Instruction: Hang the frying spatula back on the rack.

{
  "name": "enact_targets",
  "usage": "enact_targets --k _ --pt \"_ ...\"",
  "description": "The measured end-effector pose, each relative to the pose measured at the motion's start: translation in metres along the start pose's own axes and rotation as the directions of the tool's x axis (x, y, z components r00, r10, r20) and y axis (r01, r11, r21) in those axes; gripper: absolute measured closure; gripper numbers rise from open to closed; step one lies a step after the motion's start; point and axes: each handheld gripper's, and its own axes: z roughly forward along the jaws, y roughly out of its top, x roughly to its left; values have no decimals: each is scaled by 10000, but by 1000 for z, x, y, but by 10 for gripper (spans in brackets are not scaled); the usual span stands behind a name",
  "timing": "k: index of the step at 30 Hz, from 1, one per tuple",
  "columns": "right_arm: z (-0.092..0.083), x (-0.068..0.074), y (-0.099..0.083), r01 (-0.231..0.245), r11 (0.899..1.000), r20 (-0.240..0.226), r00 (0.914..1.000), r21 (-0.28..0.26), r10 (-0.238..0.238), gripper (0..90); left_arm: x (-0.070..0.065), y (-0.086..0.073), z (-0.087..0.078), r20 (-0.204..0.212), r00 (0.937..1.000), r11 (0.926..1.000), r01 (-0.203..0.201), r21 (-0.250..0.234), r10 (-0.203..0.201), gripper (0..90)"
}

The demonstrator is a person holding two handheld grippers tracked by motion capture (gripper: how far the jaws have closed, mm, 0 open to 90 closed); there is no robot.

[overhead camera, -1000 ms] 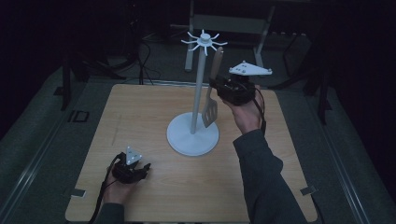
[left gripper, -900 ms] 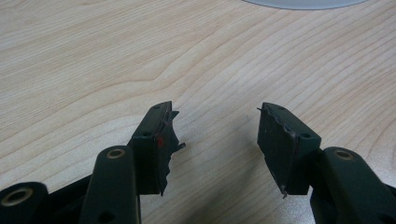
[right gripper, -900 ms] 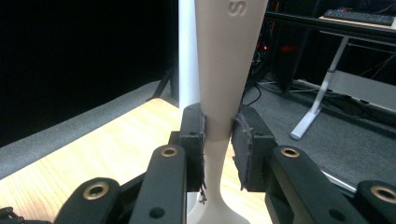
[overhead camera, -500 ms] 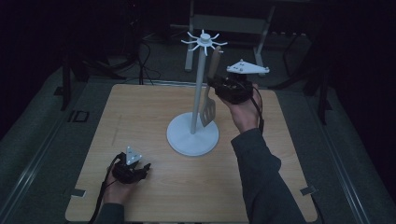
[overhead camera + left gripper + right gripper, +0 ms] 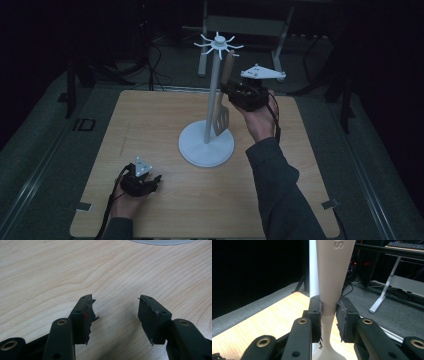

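Your right gripper [image 5: 239,93] has its jaws pinched on the narrow neck of the spatula [image 5: 221,112], held upright just beside the white pole of the rack [image 5: 206,149], far side of the table [image 5: 150,125]. In the right gripper view the spatula handle [image 5: 333,270] rises beige and smooth between the pads, and it widens above them. The slotted blade hangs below, near the round base.

It looks like stiff, light plastic, so weight shouldn't fight you, but that smooth taper could slide or swivel in the pads, I'd guess. The neck is a decent hold; it leaves the handle top free near the rack's prongs [image 5: 218,44].

Your left gripper [image 5: 141,181] sits low at the near left, jaws spread wide over bare wood [image 5: 112,315], holding nothing.
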Motion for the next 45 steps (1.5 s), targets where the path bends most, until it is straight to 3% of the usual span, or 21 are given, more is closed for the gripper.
enact_targets --k 18,45 --pt "0 -1 -4 43 10000 -37 10000 -39 -43 713 0 0 0 -25 10000 10000 20 6 -19 461" --pt "-5 -6 -20 94 9995 -47 9999 304 -92 362 1 0 1 -110 9999 10000 1 72 -1 454"
